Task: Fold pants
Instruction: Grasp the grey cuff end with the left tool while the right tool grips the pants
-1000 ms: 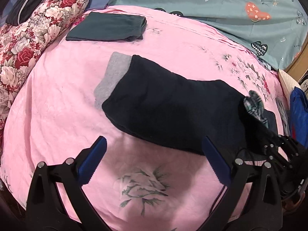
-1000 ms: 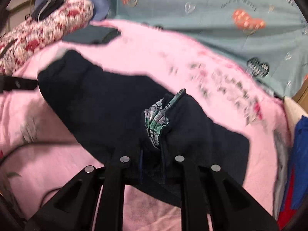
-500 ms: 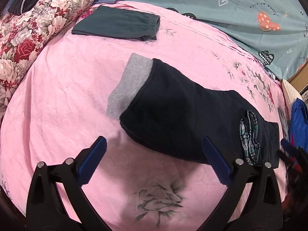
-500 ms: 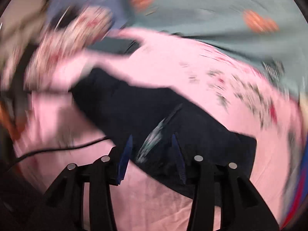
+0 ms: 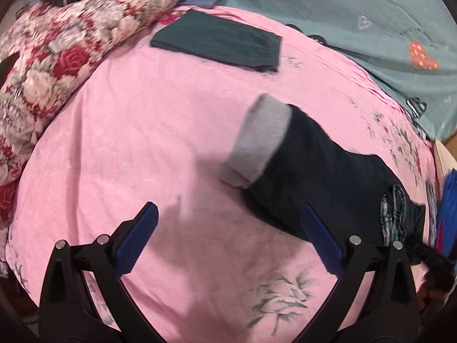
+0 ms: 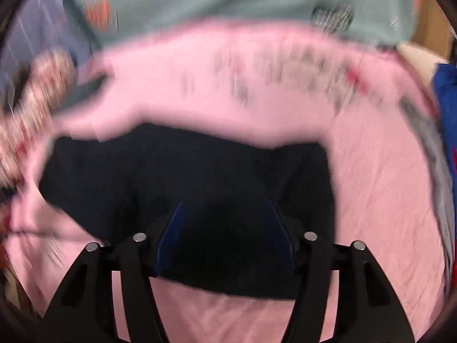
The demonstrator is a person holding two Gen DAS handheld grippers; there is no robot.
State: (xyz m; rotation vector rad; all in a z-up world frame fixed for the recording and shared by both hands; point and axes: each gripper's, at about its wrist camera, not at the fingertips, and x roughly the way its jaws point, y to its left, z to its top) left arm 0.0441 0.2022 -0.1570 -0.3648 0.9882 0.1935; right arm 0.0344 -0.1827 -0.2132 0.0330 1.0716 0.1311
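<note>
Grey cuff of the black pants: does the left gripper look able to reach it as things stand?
Probably yes. The left gripper is open and empty, and the grey cuff lies exposed ahead, to its right, on the pink bedspread; nothing lies between them.

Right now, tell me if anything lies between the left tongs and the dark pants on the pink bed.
Nothing visible does. The left tongs hang open over the bare pink bedsheet, and the dark pants with the grey cuff lie just ahead to their right. The folded green garment sits farther back, out of the path.
</note>
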